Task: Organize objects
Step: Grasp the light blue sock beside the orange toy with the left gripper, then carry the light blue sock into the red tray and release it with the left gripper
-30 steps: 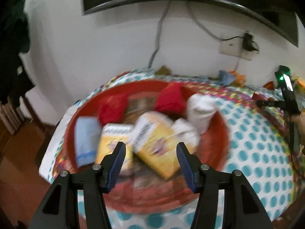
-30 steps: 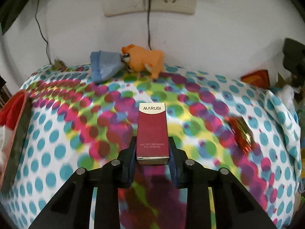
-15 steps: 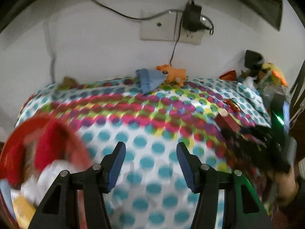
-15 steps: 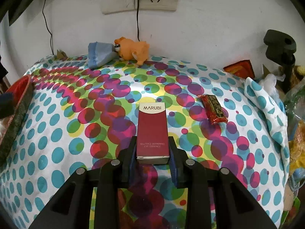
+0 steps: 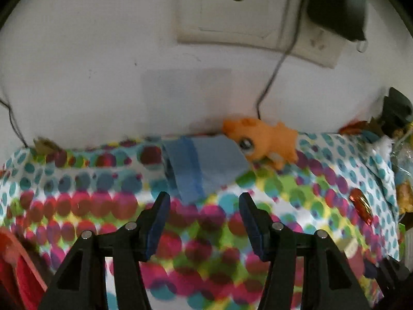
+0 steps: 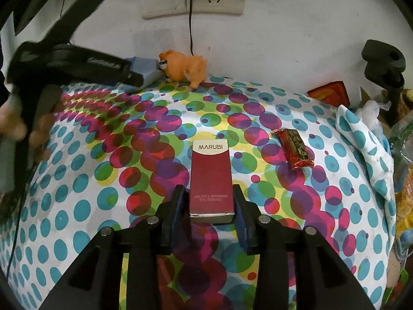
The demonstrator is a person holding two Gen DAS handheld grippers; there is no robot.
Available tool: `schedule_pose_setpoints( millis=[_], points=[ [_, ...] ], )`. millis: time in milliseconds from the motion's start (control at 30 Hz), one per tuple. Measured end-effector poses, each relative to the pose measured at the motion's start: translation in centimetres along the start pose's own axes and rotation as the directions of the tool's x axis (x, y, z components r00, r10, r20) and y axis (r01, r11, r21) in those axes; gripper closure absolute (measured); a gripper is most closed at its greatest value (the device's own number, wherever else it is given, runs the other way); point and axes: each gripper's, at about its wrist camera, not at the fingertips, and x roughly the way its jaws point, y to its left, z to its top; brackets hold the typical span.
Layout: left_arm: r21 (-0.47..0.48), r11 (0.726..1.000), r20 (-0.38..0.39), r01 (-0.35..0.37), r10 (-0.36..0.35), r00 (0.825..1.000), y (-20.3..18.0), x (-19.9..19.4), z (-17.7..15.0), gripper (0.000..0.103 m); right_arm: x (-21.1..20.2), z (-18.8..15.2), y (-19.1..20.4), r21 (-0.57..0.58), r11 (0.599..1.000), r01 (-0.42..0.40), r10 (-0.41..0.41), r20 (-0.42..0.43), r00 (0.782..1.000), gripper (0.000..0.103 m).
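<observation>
The right gripper (image 6: 209, 204), jaws just eased apart, straddles the MARUBI box (image 6: 211, 180) lying on the dotted cloth (image 6: 77, 180); the open, empty left gripper (image 5: 204, 211) nears a blurred blue pouch (image 5: 204, 162) half-hiding an orange toy (image 5: 268, 139)

Your only clean read is "MARUBI" on the pale top band of the dark red carton (image 6: 211, 180), with two small lines lower on its face, roughly "MULTIPLE REPAIRING / EYE ESSENCE". You get blurred white lettering on the left claw (image 6: 103, 64) body and tiny print on the red snack wrapper (image 6: 294, 148), neither legible.
</observation>
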Motion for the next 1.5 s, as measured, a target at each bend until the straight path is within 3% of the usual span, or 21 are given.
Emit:
schedule_pose_setpoints(
  millis=[267,600,633,667,767,1033,1500],
  points=[
    [0.021,0.999,0.011,0.027,-0.028,1.0,0.7,2.5,2.3,0.046,0.2,0.1,-0.1,0.001,1.0,-0.018,0.018,-0.001,1.0,0.063],
    [-0.093,0.993,0.047,0.074,-0.07,0.996,1.5,4.0,2.5,0.047,0.4,-0.1,0.2,-0.011,1.0,-0.018,0.018,-0.003,1.0,0.06],
    [-0.092,0.993,0.05,0.068,-0.064,0.997,1.5,4.0,2.4,0.049,0.4,-0.1,0.2,-0.011,1.0,-0.018,0.018,-0.003,1.0,0.06],
    [-0.087,0.994,0.047,0.064,-0.06,0.997,1.4,4.0,2.2,0.059,0.4,-0.1,0.2,-0.01,1.0,-0.018,0.018,-0.003,1.0,0.06],
    [-0.066,0.997,0.05,0.034,-0.03,0.998,0.9,3.7,1.7,0.069,0.4,-0.1,0.2,-0.011,1.0,-0.016,0.016,-0.003,1.0,0.061],
    [-0.066,0.998,0.036,-0.022,0.024,0.999,0.0,1.7,-0.4,0.072,0.5,0.0,0.3,-0.01,1.0,-0.015,0.015,-0.004,1.0,0.061],
    [0.0,0.997,0.031,-0.077,0.077,0.997,-1.8,-4.2,-7.9,0.072,0.7,0.1,0.5,-0.009,1.0,-0.001,0.001,-0.005,1.0,0.061]
  ],
)
